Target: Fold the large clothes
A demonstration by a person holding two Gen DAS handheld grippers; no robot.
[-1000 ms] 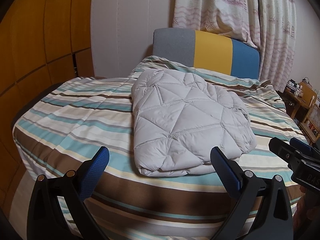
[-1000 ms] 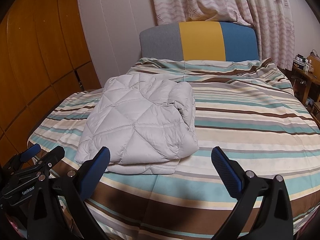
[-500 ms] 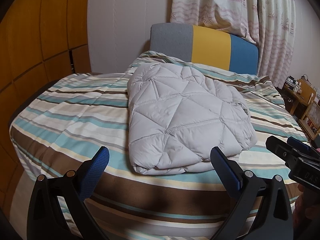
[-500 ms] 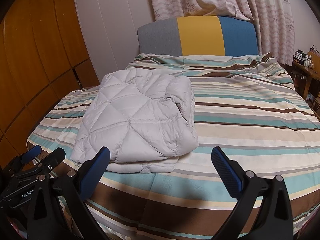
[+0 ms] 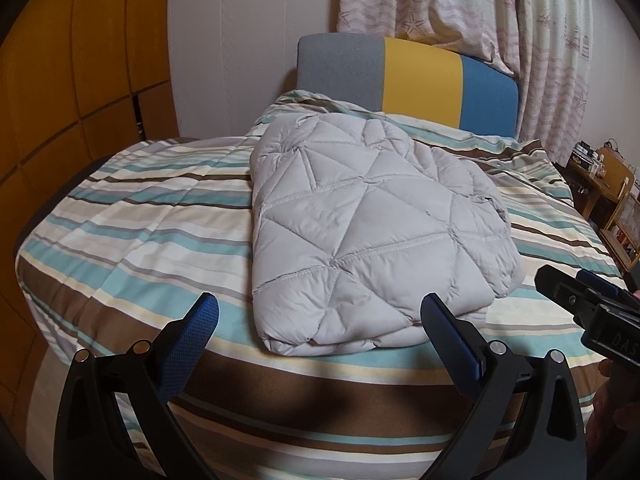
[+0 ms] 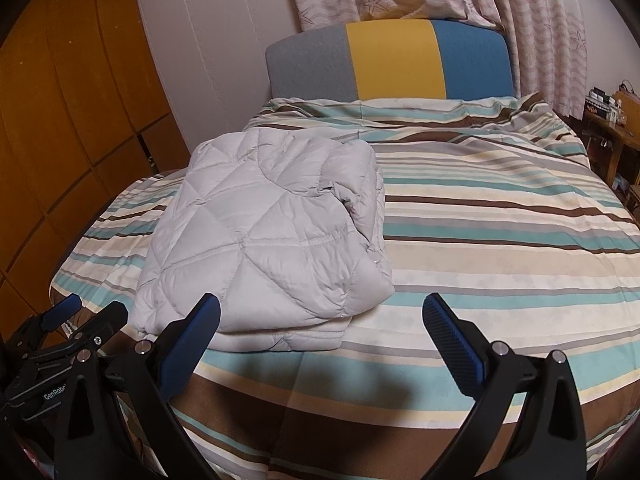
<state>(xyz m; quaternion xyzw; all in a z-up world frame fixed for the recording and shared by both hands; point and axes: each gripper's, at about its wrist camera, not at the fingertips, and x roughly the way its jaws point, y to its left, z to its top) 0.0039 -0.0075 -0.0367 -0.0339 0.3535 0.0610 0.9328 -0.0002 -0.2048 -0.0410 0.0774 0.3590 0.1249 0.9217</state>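
A light grey quilted puffer jacket [image 5: 360, 232] lies folded into a thick rectangle on the striped bed cover [image 5: 132, 232]. It also shows in the right wrist view [image 6: 264, 256], left of centre. My left gripper [image 5: 320, 320] is open and empty, at the bed's near edge just short of the jacket's front fold. My right gripper [image 6: 320, 320] is open and empty, level with the jacket's right front corner. The right gripper shows at the right edge of the left wrist view [image 5: 588, 304]. The left gripper shows at the lower left of the right wrist view [image 6: 76, 332].
A grey, yellow and blue headboard [image 6: 392, 60] stands at the far end under patterned curtains [image 5: 460, 4]. Orange wooden panels [image 5: 72, 80] line the left wall. A wooden side table with small items [image 6: 612, 120] stands at the right. The striped cover [image 6: 500, 240] lies bare right of the jacket.
Both grippers have moved a little closer to the jacket and stay open. The jacket has not moved.
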